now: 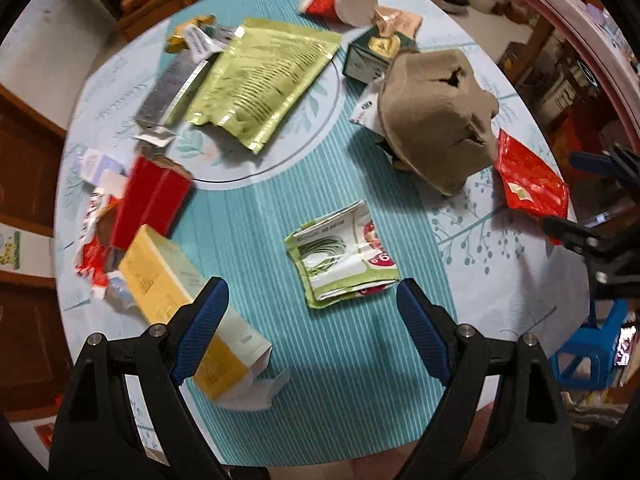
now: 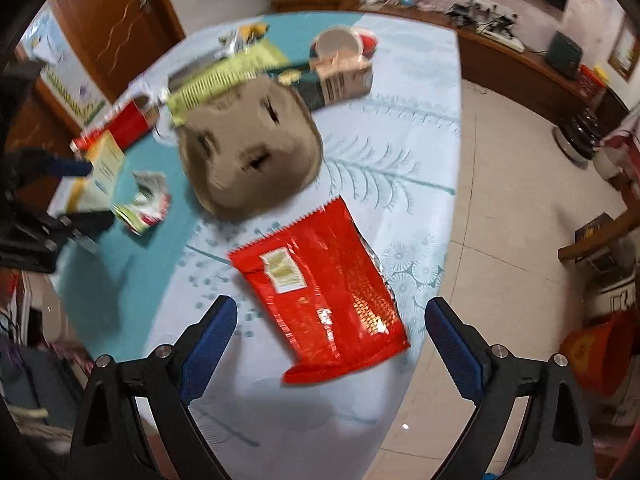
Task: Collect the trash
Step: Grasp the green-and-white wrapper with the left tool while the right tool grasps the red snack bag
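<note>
My left gripper (image 1: 312,292) hangs open above the table, its blue pads wide apart and nothing between them. Just beyond its tips lies a folded green and white wrapper (image 1: 342,254). A yellow and white carton (image 1: 192,312) lies by the left finger. My right gripper (image 2: 330,312) is open over a flat red foil bag (image 2: 324,292) near the table's right edge; the pads do not touch the bag. The red foil bag (image 1: 530,180) and the right gripper's fingers (image 1: 588,240) also show at the right of the left wrist view.
A round table (image 1: 300,400) with a teal striped cloth carries more trash: a brown pulp tray (image 1: 436,116), a green foil pouch (image 1: 260,80), a red box (image 1: 154,200), a red cup (image 1: 344,2), a dark green box (image 1: 370,58). Tiled floor (image 2: 500,200) lies right of the table.
</note>
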A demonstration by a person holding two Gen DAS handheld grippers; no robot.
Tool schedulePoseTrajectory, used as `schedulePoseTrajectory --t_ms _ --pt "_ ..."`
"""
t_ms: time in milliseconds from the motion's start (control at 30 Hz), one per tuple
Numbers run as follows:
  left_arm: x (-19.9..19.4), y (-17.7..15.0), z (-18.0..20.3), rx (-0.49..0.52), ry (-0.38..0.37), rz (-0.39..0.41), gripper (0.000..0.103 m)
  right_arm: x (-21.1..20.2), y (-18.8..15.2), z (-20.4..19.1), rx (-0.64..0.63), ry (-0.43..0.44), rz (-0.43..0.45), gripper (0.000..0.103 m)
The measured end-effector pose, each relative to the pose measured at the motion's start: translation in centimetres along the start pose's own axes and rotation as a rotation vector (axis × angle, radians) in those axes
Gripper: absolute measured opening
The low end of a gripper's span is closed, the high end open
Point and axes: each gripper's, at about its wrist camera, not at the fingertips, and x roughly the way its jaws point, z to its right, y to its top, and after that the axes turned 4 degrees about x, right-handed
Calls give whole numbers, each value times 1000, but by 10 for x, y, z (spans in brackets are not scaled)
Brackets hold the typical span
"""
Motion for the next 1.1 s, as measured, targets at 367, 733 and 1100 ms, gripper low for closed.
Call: schedulePoseTrajectory --t_ms 367,733,1100 --pt "19 7 5 233 -35 -125 84 43 9 0 -53 43 -49 96" --pt "57 34 5 303 25 -191 84 59 -8 -38 -168 -33 -63 81" --pt "63 66 -11 157 -90 -196 33 69 -5 -36 -11 69 -93 42"
